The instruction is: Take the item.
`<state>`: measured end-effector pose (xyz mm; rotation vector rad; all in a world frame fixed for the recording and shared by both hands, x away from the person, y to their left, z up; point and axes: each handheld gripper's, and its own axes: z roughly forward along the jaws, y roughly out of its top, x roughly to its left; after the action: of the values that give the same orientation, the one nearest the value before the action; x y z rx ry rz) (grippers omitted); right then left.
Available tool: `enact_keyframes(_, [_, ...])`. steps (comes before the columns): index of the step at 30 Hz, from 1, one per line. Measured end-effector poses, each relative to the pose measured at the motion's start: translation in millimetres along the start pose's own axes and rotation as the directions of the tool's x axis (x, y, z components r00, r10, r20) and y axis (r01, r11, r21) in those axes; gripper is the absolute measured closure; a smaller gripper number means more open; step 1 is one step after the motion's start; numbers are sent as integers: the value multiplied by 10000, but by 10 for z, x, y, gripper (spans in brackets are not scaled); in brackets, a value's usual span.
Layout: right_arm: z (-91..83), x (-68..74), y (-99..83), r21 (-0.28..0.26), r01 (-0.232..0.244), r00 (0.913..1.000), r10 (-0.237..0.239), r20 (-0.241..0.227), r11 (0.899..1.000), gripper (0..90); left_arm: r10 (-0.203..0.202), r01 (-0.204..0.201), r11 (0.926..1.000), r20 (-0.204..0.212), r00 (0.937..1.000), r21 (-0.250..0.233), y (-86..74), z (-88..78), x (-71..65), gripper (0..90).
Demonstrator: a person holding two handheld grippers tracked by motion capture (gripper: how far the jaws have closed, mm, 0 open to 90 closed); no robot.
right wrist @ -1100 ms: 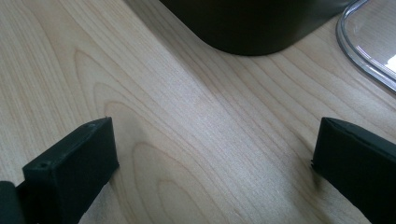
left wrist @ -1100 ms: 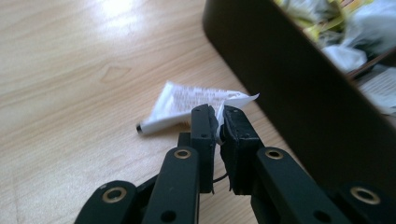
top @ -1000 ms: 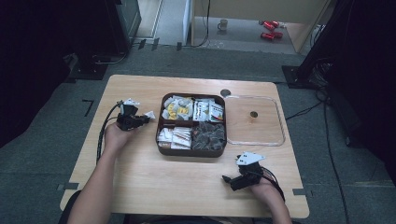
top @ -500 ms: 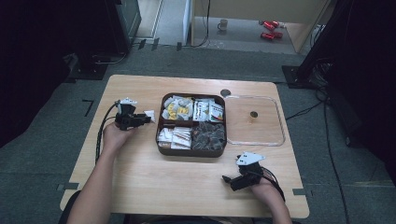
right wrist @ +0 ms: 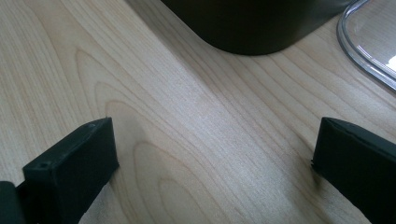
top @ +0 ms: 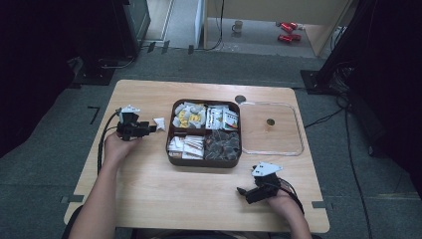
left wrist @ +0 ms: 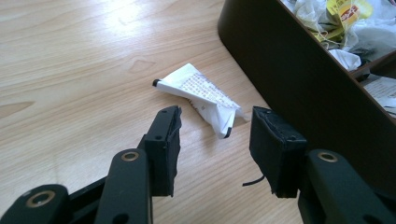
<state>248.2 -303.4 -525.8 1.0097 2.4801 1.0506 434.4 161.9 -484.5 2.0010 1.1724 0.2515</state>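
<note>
Here the left gripper (top: 149, 128) lies low over the wooden table (top: 149, 189), left of the dark brown tray (top: 171, 130). Its jaws have just been opening and stand apart, and nothing is pressed between them. The small white packet (left wrist: 204, 97) lies flat on the wood just past the fingertips (left wrist: 166, 126), free of them, and close beside the tray's outer wall. It is folded, with a black end, and carries lines of fine grey print that are too small to read. To the left of the packet the table is bare up to its edge, so there is open room on that side. The tray wall closes the other side.

In the tray, some yellow labels show among white sachets, but I cannot read their writing.

The right gripper (top: 245, 192) rests near the front edge of the table, its jaws wide apart over bare wood. The clear lid (top: 298, 144) lies right of the tray.
</note>
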Motion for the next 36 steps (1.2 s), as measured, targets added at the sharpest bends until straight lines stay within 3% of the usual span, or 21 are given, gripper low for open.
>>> enact_keyframes(10, [9, -19, 11, 14, 126, 9998, -125, -123, 9999, 0, 44, -46, 10000, -271, 9996, -56, -100, -151, 36, 503])
enact_keyframes(22, [23, -28, 26, 12, 95, 9999, -95, -120, 10000, 0, -187, 183, 9998, -436, 9989, -102, -212, -261, 144, 460])
enact_keyframes(31, [29, -33, 31, 8, 117, 9999, -117, -114, 9999, 0, -487, 500, 9987, -925, 9945, 124, -312, -293, 272, 460])
enact_keyframes(36, [31, -33, 32, 8, 117, 9999, -117, -113, 9999, 0, -399, 429, 9988, -1243, 9914, 219, -356, -314, 342, 459])
